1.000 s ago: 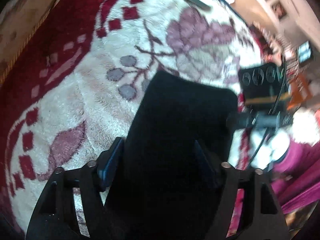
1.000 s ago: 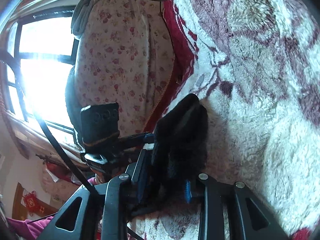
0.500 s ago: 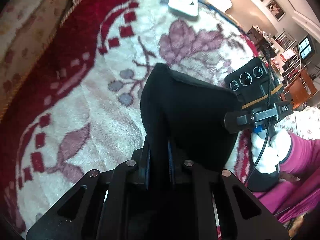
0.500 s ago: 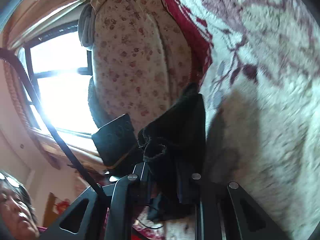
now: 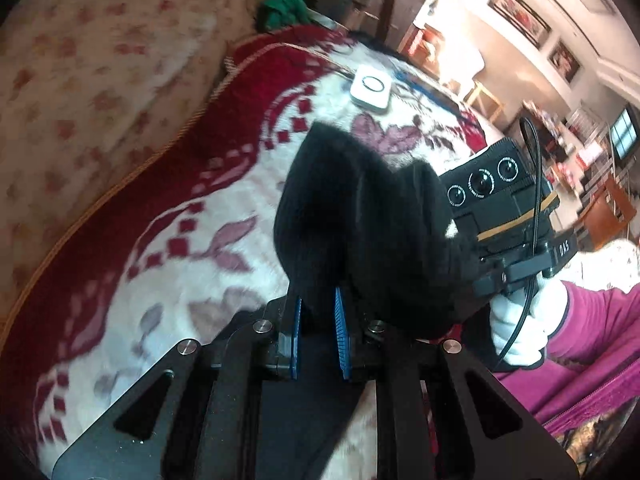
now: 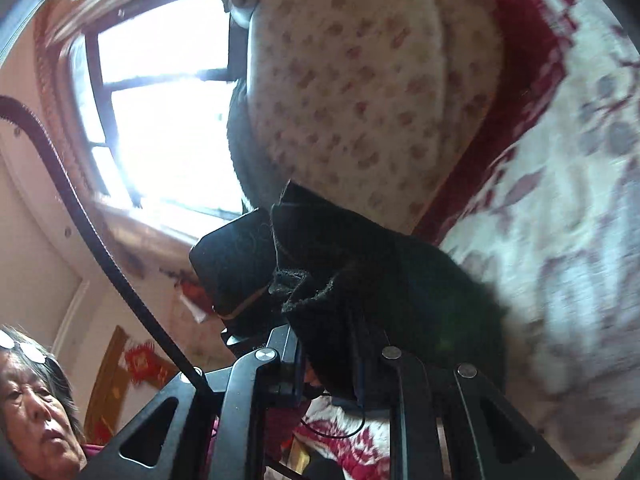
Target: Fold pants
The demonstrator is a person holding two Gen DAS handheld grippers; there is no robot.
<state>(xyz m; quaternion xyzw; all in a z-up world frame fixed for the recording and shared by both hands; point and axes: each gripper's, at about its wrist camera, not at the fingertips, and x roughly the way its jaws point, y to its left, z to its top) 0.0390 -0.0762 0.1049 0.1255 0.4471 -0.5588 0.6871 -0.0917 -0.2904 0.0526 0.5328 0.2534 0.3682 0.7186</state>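
Observation:
Black pants (image 5: 360, 224) hang bunched and lifted above a red and white patterned blanket (image 5: 180, 216). My left gripper (image 5: 317, 312) is shut on a fold of the black cloth, which shows between its blue pads (image 5: 341, 328). In the right wrist view the pants (image 6: 360, 280) are raised off the blanket too, with my right gripper (image 6: 332, 364) shut on their frayed edge. The other gripper's black camera block (image 5: 500, 200) sits just right of the cloth, held by a white-gloved hand (image 5: 524, 320). The rest of the pants is hidden behind the jaws.
A white square device (image 5: 371, 89) lies on the blanket at the far end. A floral quilt (image 6: 360, 80) is piled along the blanket's edge, with a bright window (image 6: 160, 120) behind it. A person in a magenta sleeve (image 5: 592, 320) stands close on the right. A black cable (image 6: 80, 200) crosses the right wrist view.
The left jaws, wide a second ago, have shut on the pants. Both grippers have lifted the cloth off the blanket, and both views have tilted upward toward the room.

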